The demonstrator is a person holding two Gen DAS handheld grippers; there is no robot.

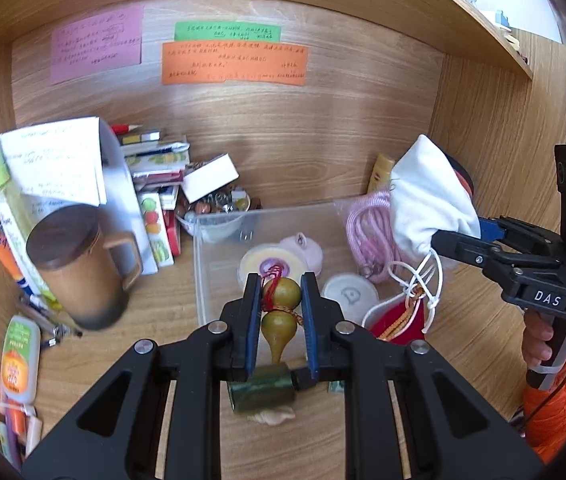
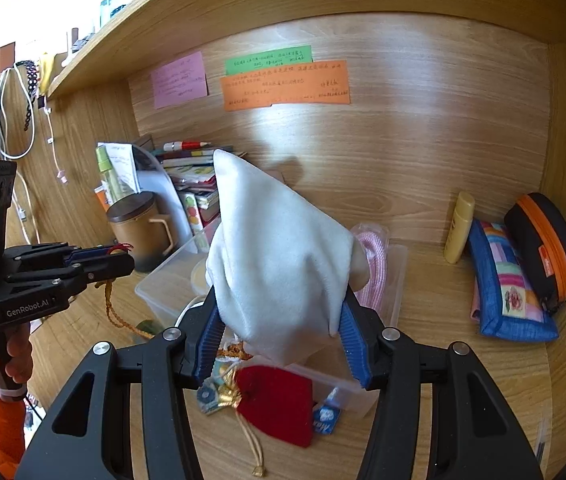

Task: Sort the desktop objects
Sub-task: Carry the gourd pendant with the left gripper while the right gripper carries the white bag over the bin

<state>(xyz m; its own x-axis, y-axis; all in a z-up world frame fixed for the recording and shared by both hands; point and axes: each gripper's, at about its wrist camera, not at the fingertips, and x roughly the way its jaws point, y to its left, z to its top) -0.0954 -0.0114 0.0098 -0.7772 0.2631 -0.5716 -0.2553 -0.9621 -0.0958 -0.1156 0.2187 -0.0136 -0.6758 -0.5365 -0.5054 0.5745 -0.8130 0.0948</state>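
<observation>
My left hand-held gripper (image 1: 281,312) is clamped on a small olive gourd charm (image 1: 280,308) with red cord, held above the tabletop (image 1: 163,320); my right hand-held gripper (image 2: 279,340) is clamped on a white cloth pouch (image 2: 279,256). I judge both are mid-carry, and next each needs lowering into the clear plastic bin (image 1: 219,224) at twelve o'clock before the jaws part (gently, the pouch strings dangle). The bin already holds a round yellow-and-purple case (image 1: 267,266), a pink item (image 1: 303,246) and a coiled pink cord (image 1: 367,236). A red pouch (image 2: 279,404) lies at six o'clock, unsorted.
</observation>
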